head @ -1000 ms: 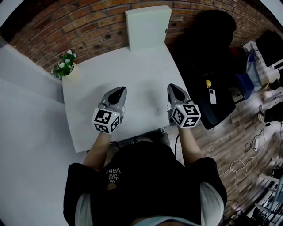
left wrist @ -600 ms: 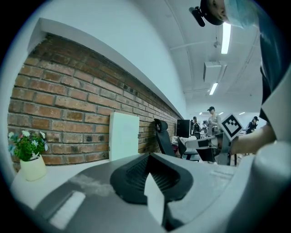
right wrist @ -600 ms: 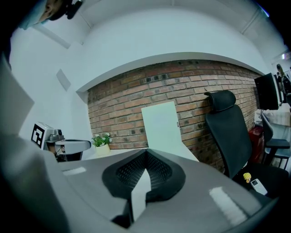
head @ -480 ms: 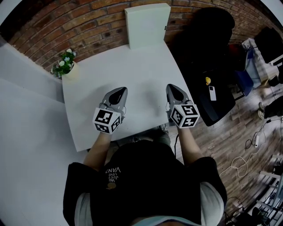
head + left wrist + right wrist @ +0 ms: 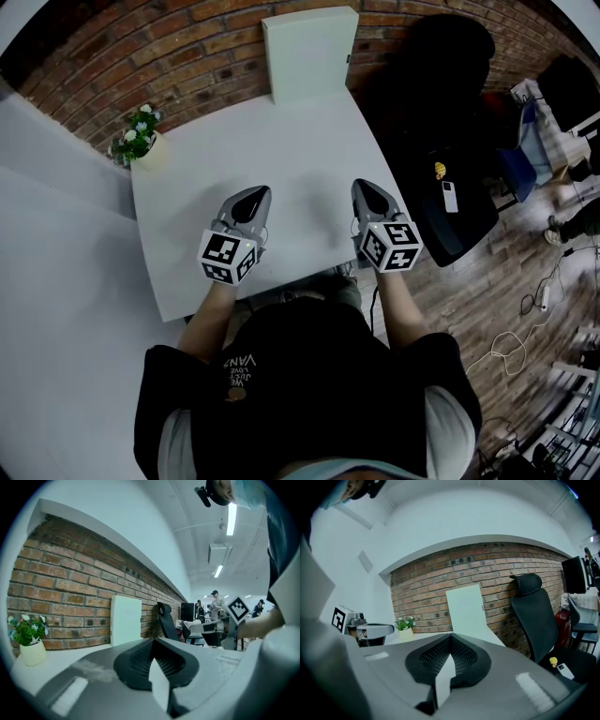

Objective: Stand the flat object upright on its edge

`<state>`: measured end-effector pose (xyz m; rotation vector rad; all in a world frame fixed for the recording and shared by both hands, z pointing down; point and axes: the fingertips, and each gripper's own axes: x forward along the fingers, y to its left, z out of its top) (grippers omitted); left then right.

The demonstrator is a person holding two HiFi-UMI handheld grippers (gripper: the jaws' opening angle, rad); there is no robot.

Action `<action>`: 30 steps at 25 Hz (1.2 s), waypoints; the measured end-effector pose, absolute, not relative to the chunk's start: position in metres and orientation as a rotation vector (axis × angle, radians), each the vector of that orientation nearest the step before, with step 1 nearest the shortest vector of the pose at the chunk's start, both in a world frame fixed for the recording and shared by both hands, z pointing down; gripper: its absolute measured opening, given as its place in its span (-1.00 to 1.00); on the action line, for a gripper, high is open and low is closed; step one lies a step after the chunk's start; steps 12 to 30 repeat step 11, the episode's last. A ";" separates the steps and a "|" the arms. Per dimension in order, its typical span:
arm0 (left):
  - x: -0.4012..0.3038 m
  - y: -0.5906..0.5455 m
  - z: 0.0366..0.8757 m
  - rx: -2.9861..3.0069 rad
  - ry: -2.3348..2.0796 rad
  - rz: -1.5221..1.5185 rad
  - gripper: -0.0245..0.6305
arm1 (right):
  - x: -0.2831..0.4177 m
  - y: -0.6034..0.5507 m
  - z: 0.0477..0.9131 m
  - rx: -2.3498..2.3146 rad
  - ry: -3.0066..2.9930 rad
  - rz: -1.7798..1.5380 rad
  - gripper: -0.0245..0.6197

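Fingers, left gripper: pressed fully together, with nothing between them.
Fingers, right gripper: closed tip to tip and empty.
Position of grippers: side by side in the middle of the head view, apart from each other over the near half of the white surface. The tips pointed toward the top of the frame. Whether they touched the surface could not be told.
Marker cubes: one on the rear of each gripper, the left marker cube and the right marker cube, both just below the gripper bodies in the head view.
Flat panel: white and rectangular, at the top centre of the head view. It stood upright on its edge at the far end of the surface, against the brick wall, well apart from both grippers.
Flower pot: pale pot with white blooms, at the upper left corner of the surface.
Office chair: black, at the right of the right gripper view, beside the surface.
Person: bare forearms and a dark top, at the bottom centre of the head view.
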<state>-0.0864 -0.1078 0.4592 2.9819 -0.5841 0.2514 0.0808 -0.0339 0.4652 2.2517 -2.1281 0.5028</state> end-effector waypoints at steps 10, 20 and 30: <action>-0.085 -0.105 0.460 2.978 -0.583 0.256 -0.93 | 0.080 -0.033 0.464 2.245 -2.136 0.503 -0.92; -0.085 -0.105 0.461 2.977 -0.583 0.257 -0.93 | 0.079 -0.033 0.464 2.243 -2.138 0.504 -0.92; -0.085 -0.105 0.461 2.977 -0.583 0.257 -0.93 | 0.079 -0.033 0.464 2.243 -2.138 0.504 -0.92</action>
